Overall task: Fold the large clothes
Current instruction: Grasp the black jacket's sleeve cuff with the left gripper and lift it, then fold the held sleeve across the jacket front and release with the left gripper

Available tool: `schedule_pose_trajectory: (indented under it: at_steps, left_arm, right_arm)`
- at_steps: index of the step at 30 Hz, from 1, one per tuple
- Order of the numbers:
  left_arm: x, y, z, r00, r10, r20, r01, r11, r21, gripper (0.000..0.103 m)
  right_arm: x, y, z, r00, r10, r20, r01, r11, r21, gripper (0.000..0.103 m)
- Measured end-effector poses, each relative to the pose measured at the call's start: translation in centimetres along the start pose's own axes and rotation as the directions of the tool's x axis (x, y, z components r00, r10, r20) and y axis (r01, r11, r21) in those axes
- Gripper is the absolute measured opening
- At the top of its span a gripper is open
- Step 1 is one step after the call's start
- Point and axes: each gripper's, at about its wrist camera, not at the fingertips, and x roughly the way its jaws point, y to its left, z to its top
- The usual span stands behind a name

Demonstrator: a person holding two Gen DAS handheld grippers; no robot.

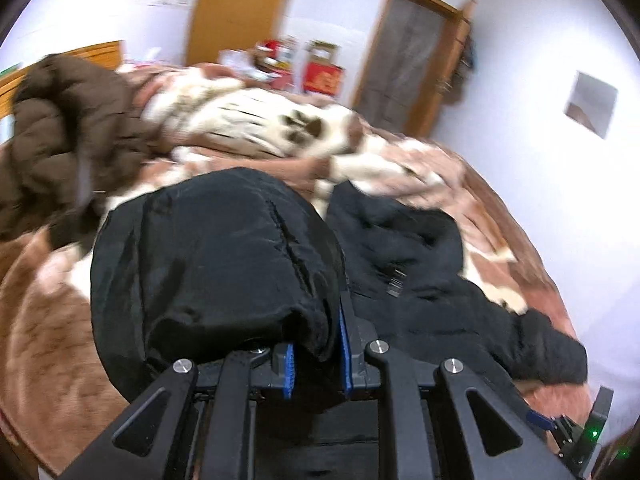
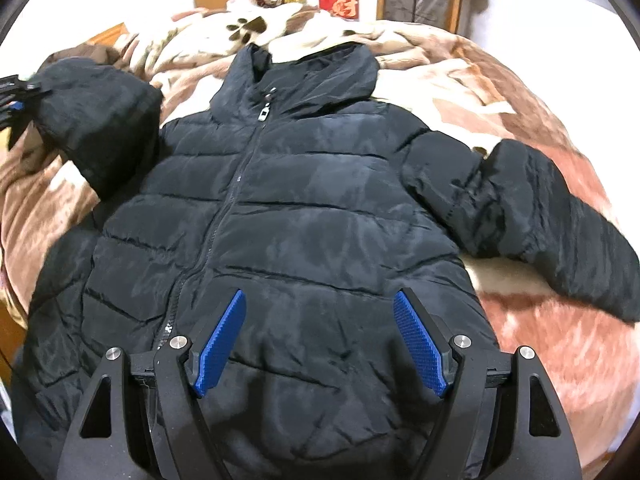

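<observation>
A black puffer jacket [image 2: 304, 208] lies zipped, front up, on a brown and cream blanket [image 2: 520, 100]. In the left wrist view my left gripper [image 1: 316, 344] is shut on the cuff of the jacket's sleeve [image 1: 216, 248], which is raised above the bed, with the jacket body [image 1: 420, 272] below to the right. The right wrist view shows that lifted sleeve [image 2: 100, 128] at the left, with the left gripper [image 2: 16, 96] at the frame edge. My right gripper [image 2: 320, 300] hovers open over the jacket's lower front, nothing between its pads. The other sleeve [image 2: 560, 220] lies spread out to the right.
A brown puffer jacket [image 1: 60, 140] is bunched at the far left of the bed. Red boxes and clutter [image 1: 324, 76] stand beyond the bed near a wooden door [image 1: 412, 52]. A white wall [image 1: 540, 160] runs along the bed's right side.
</observation>
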Motion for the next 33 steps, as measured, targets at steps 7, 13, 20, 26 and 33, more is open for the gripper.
schedule_pose_trajectory:
  at_steps: [7, 13, 20, 26, 33]
  left_arm:
    - [7.4, -8.4, -2.6, 0.982, -0.134, -0.133, 0.145, 0.986, 0.077, 0.025]
    - [11.3, -13.0, -5.6, 0.936, -0.272, -0.225, 0.286, 0.958, 0.031, 0.068]
    - [10.3, -15.5, -6.9, 0.893, -0.359, -0.27, 0.382, 0.923, 0.036, 0.072]
    - [7.4, -12.8, -4.9, 0.885, -0.415, -0.214, 0.432, 0.901, 0.039, 0.081]
    - [8.4, -5.3, -3.0, 0.971, -0.18, -0.158, 0.19, 0.98, 0.053, 0.082]
  right_arm:
    - [0.6, -3.5, -0.8, 0.999, 0.045, -0.008, -0.044, 0.993, 0.107, 0.077]
    - [1.4, -5.9, -1.6, 0.999, 0.038, -0.02, -0.034, 0.987, 0.157, 0.077]
    - [1.1, -7.2, -1.4, 1.0, 0.026, -0.012, -0.024, 0.983, 0.184, 0.077]
    - [1.1, -6.5, 0.2, 0.999, 0.038, 0.028, -0.043, 0.981, 0.191, 0.077]
    - [3.1, -4.6, 2.2, 0.999, 0.046, 0.017, -0.048, 0.986, 0.161, 0.076]
